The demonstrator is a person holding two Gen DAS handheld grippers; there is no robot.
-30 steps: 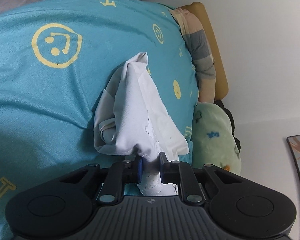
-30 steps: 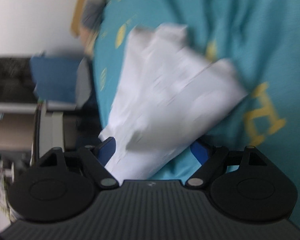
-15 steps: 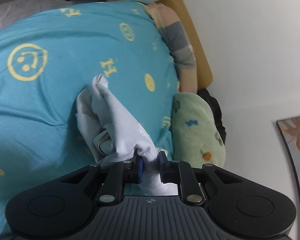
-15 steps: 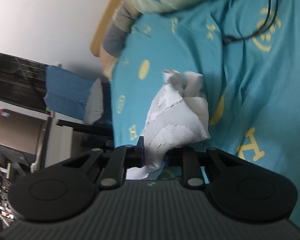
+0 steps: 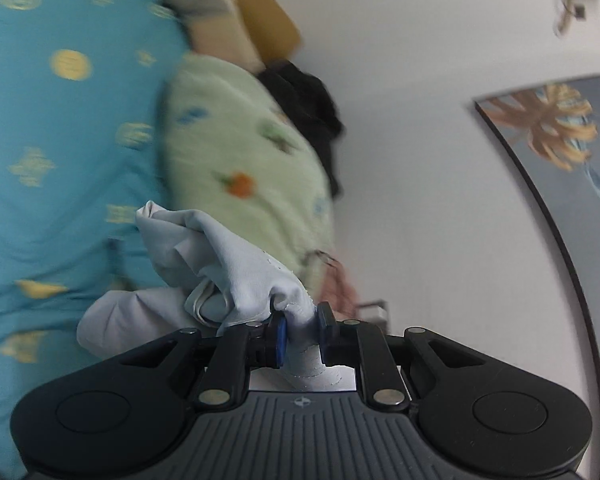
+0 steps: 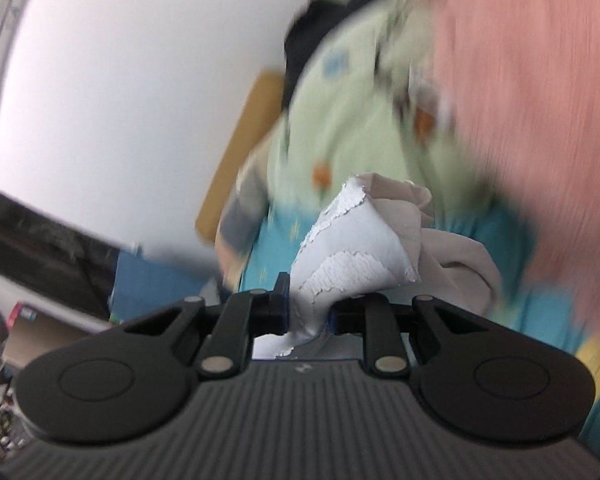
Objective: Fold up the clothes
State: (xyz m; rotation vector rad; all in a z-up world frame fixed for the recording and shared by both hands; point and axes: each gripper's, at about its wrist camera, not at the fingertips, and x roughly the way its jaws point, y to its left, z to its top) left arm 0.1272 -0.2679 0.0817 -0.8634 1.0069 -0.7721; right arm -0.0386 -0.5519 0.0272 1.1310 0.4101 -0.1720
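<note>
Where left sees picture (image 5: 572,136) (right: blur).

I noted a plain white wall (image 5: 420,140) behind the bed. The teal bedcover (image 5: 60,128) carried yellow motifs; a pale green pillow (image 5: 240,152) lay against a tan headboard (image 5: 268,16). A framed picture (image 5: 560,140) hung on the wall. A dark cabinet (image 6: 40,256) stood to one side, blurred. Lighting was even.

garment (image 5: 236,264): pale grey | bedsheet (image 5: 60,128): turquoise, yellow motifs | pillow (image 5: 240,148): light green
</note>
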